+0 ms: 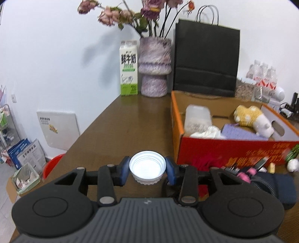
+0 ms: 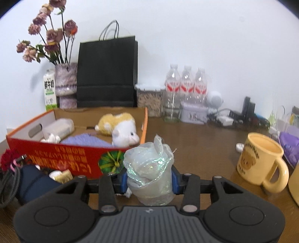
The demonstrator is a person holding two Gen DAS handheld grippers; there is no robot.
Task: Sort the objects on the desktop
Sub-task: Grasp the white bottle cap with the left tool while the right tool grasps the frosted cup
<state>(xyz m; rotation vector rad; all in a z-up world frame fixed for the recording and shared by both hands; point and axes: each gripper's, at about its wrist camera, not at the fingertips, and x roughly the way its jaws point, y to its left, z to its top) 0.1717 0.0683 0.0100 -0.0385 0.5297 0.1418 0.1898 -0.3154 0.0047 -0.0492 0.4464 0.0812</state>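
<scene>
A dark brown wooden table (image 1: 134,119) stands against a plain white wall (image 1: 56,46). At its far edge are a white and green milk carton (image 1: 129,69), a mottled purple ceramic vase (image 1: 155,67) holding dried pink flowers (image 1: 119,15), and a tall black paper bag with cord handles (image 1: 206,59). Further right along the wall stand three clear plastic water bottles with red labels (image 2: 186,84), a clear lidded jar of grain (image 2: 149,99) and a small pale printed tin (image 2: 194,113). A pale yellow plastic mug with a bear print (image 2: 259,158) sits on the table to the right.

An open red and orange cardboard box (image 2: 56,158) lies on the table in front of the black bag. Inside it are a yellow and white plush toy (image 2: 119,129), a lavender knitted cloth (image 2: 84,140), a clear plastic tub lying on its side (image 2: 58,128) and a crumpled white tissue (image 1: 207,132).

The left gripper (image 1: 147,170) has its blue-padded fingers (image 1: 124,171) pressed on either side of a white ribbed plastic bottle cap (image 1: 147,168), hollow side up, held clear above the table. The right gripper (image 2: 148,178) has its fingers closing, a shimmering translucent organza pouch (image 2: 148,168) pinched between them, just in front of the box's near wall. A dark navy pouch (image 2: 33,183) lies by the box.
</scene>
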